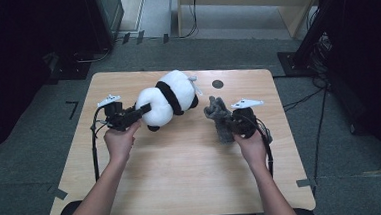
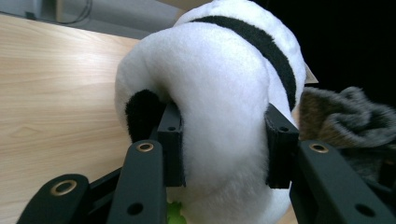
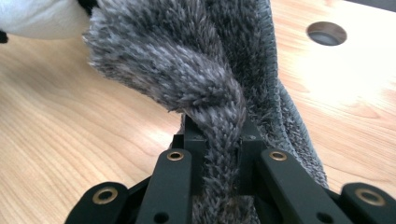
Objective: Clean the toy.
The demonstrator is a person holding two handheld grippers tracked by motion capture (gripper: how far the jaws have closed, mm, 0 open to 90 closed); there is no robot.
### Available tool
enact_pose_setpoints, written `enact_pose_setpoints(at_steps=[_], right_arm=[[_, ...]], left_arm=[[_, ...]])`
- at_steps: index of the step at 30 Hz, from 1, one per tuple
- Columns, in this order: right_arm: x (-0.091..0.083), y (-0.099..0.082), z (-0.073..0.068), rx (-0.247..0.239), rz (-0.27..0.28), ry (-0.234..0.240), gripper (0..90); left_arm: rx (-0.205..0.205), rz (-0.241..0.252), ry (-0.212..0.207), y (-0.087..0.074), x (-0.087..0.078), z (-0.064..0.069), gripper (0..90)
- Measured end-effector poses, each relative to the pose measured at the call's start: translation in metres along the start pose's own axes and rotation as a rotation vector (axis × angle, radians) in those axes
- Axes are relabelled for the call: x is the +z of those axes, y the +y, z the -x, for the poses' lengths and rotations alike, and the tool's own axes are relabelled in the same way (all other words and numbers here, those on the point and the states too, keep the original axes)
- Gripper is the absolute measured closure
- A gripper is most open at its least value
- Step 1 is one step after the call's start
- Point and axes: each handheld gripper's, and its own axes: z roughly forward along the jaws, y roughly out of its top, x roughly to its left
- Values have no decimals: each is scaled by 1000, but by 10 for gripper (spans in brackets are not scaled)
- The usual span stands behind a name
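A two-handed hold on two soft things is in hand. In the high view the left gripper (image 1: 139, 112) sits left of centre, and its jaws are pressed into the white rear of a panda plush (image 1: 168, 99), which lies just above the middle of the frame on the desk (image 1: 182, 173). In the left gripper view the black pads are sunk into the white fur on both sides, beside a black paw at centre left, so the plush is firmly pinched.

The right gripper (image 1: 228, 122) is seen right of centre in the high view, with a grey furry cloth (image 1: 218, 117) standing up from it. In the right gripper view (image 3: 223, 140) the jaws are closed tight on a bunched fold of that cloth (image 3: 196, 70), which fans out across the upper half of the frame; a round hole in the desk (image 3: 326, 33) shows at upper right.

The two things are near each other but apart, the cloth just to the right of the panda's head. It is judged that both grasps are complete and that the things are being brought together, perhaps for the plush to be wrapped or dressed. For the next move, the cloth would have to be carried leftward toward the plush while the plush is held steady, and neither pinch should be loosened, since the fur is slippery.
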Motion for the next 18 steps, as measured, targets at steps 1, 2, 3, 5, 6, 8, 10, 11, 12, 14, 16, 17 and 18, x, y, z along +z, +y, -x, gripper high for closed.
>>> enact_pose_setpoints(at_steps=[1,2,3,5,6,8,10,11,12,14,16,17,18], right_arm=[[-1,0,2,8,4,1,808],[-3,-1,6,23,7,0,807],[-4,-1,9,29,10,-1,808],[-6,-1,13,33,8,-8,807],[-7,-1,16,41,12,-9,808],[-9,-1,20,51,18,-14,808],[-11,-1,24,58,22,-19,808],[-12,-2,26,62,21,-23,808],[-13,-2,29,71,23,-28,808],[-14,-3,35,92,26,-30,807],[-13,-5,41,103,24,-35,808],[-12,-5,43,104,20,-38,808],[-12,-6,45,99,11,-44,808]], left_arm=[[8,-5,7,1,0,-3,600],[14,-9,14,2,0,-5,600],[17,-9,20,3,-1,-6,600],[38,-8,43,5,-3,-9,600],[44,-7,50,6,-3,-10,600],[51,-7,64,7,-5,-14,600],[43,-3,69,8,-7,-18,600],[39,-1,75,8,-8,-21,600],[36,-1,84,9,-10,-24,600],[31,1,98,9,-12,-29,600],[28,1,109,11,-14,-34,600],[29,1,117,12,-16,-36,600],[31,8,127,13,-17,-38,600]])
